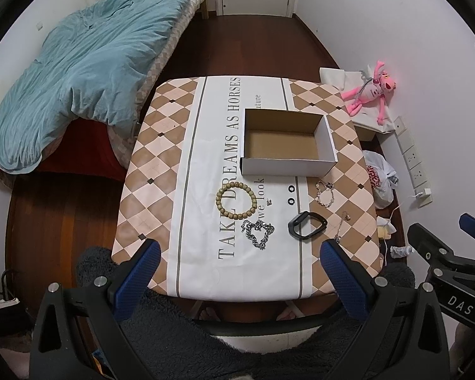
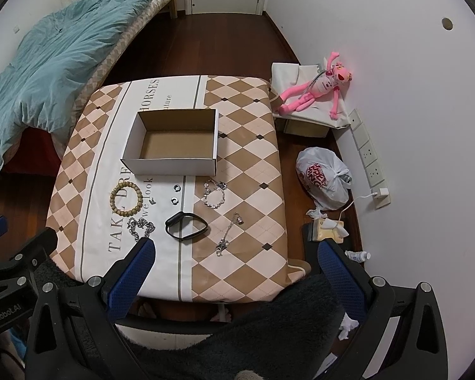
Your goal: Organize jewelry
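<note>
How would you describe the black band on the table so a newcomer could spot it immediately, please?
Start at the open cardboard box on the checked tablecloth. The jewelry lies in front of it, and the black band is near the middle, beside the silver chain. It alone is a smooth, solid black loop.

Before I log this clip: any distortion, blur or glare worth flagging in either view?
Left wrist view: strong fisheye bending at the table edges, dark corner vignette, the bead bracelet sharp. Right wrist view: same curvature, box and black band crisp, no blur, only a faint pink tint on the wall behind the plush toy.
</note>
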Demonstrator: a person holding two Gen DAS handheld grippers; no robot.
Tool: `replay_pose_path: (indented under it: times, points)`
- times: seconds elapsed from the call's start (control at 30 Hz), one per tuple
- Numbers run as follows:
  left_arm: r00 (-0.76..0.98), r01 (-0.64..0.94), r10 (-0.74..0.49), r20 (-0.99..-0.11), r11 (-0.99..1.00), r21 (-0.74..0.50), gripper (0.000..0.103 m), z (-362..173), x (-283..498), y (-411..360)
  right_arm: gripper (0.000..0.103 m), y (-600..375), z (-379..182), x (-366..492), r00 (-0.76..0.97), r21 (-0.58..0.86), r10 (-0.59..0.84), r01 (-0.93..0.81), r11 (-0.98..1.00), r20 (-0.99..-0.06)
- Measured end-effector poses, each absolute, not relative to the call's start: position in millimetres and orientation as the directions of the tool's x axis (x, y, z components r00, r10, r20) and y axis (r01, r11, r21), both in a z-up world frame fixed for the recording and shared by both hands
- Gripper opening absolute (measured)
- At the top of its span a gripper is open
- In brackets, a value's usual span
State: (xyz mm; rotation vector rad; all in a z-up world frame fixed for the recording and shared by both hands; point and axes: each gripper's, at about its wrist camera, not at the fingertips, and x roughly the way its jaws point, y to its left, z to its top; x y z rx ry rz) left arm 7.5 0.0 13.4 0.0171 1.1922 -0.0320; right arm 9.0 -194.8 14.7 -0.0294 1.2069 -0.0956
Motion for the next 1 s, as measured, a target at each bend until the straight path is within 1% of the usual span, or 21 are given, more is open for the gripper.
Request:
replay_pose_path:
  times: [0.23,0.57,0.73,0.83,0.87,1.0]
  points:
    - [0.373,0.034,-0.020,-0.928,0.999,-0.008,0.103,15.3,5.6,-0.4,0.103,-196.5,22.7,16.6,0.356,-0.072,-0.088,0.057,0.996,-0.931]
    - [0.375,0.034,-0.022,-0.927,0.999,-0.010,0.103,16.2,5.0,-1.0,0.103,-194.3,20.4,11.0,0.359,-0.072,-0.087,0.055,0.996,-0.929]
    - [0.372,0.039,-0.023,-0.928,0.999,-0.009,0.103,13.1,7.4,-0.7,0.103,-198.8,21.6,22.5,0.356,-0.061,-0.084,0.075,0.995,-0.931]
    - [0.378,0.022,0.001,-0.926,1.000,0.010,0.103,3.4,20.0,1.4,0.103,-206.4,6.8,35.4,0.345,-0.057,-0.091,0.107,0.993,-0.934]
    - [0.380,0.011,0.012,-0.925,1.000,0.017,0.103,-1.5,25.3,3.4,0.103,-205.1,-3.9,28.3,0.342,-0.053,-0.090,0.115,0.992,-0.935]
    - [0.376,-0.031,0.064,-0.924,0.998,0.057,0.103,-28.3,50.1,13.1,0.103,-207.9,-47.6,48.3,0.292,-0.058,-0.097,0.140,0.988,-0.951]
